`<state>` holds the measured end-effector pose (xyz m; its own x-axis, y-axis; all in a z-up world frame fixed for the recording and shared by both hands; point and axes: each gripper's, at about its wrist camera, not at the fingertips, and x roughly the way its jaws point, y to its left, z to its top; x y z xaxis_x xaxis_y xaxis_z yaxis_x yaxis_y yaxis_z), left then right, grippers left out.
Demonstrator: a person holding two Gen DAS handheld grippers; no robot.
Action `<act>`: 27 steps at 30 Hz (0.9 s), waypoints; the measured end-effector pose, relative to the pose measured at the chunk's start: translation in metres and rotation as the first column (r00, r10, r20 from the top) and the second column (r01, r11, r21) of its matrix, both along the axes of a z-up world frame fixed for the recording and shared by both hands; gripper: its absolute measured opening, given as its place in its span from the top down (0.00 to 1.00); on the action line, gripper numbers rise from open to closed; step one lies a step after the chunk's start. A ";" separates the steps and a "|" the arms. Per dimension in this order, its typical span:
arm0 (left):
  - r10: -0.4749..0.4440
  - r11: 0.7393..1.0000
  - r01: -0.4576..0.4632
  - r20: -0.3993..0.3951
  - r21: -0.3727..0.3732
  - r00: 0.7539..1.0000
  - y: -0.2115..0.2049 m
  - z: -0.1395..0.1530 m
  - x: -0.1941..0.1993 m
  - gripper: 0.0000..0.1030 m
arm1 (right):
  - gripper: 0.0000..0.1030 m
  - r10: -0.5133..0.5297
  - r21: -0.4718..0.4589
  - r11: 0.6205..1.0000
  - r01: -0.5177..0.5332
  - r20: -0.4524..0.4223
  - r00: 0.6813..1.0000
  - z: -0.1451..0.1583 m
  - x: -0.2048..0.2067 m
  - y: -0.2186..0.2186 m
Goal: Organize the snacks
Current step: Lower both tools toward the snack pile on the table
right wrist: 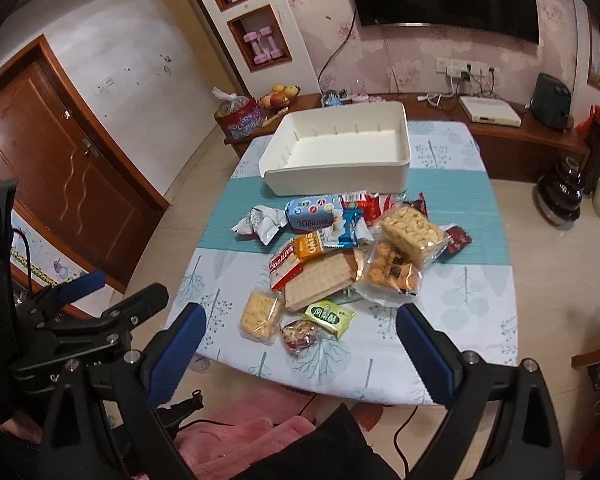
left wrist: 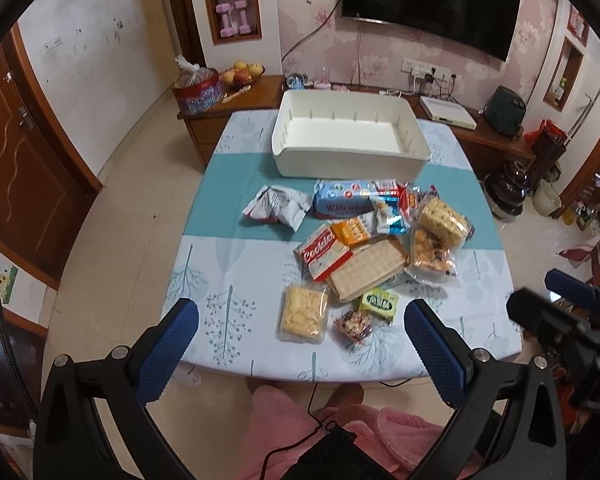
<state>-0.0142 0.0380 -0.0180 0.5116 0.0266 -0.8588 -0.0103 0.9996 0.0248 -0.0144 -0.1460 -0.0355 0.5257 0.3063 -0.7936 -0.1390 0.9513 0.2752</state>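
Both my grippers gaping, empty, held off table's near edge: left gripper (left wrist: 300, 344), right gripper (right wrist: 300, 344). Snack pile (left wrist: 374, 236) ahead at mid-table; empty white bin (left wrist: 350, 158) beyond, toward far edge. Nearest: crackers pack (left wrist: 303, 314), long axis pointing away, left slightly closer. Readable: "Cookies" box (left wrist: 324, 250), "Юбилейное" blue pack (right wrist: 314, 214).

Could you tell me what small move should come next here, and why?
Probably lower the open right tool onto the green packet at the pile's near edge: both tools are empty, the white bin holds nothing, and that packet lies closest, unburied.
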 end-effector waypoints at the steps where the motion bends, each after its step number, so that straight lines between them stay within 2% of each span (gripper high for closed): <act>1: -0.007 1.000 0.007 -0.008 0.002 1.000 0.000 -0.002 0.000 0.01 | 0.06 -0.003 0.001 1.000 0.003 -0.009 1.000 -0.002 0.002 0.001; 9: -0.123 0.992 0.125 -0.118 0.016 0.985 -0.001 -0.029 0.016 0.01 | 0.06 -0.100 0.040 0.994 0.105 -0.112 0.989 -0.022 0.019 -0.003; 16: -0.204 0.978 0.206 -0.236 -0.013 0.950 0.008 -0.057 0.034 0.01 | 0.06 -0.197 0.094 0.969 0.228 -0.260 0.945 -0.049 0.034 -0.003; 20: -0.250 0.968 0.246 -0.291 -0.053 0.923 0.017 -0.075 0.049 0.01 | 0.06 -0.261 0.133 0.936 0.326 -0.360 0.896 -0.069 0.037 -0.004; 22: -0.278 0.960 0.269 -0.317 -0.072 0.907 0.021 -0.085 0.057 0.01 | 0.12 -0.283 0.154 0.916 0.369 -0.402 0.871 -0.077 0.039 -0.004; 27: -0.349 0.936 0.340 -0.376 -0.093 0.858 0.029 -0.111 0.080 0.01 | 0.13 -0.371 0.184 0.831 0.525 -0.519 0.770 -0.101 0.037 -0.003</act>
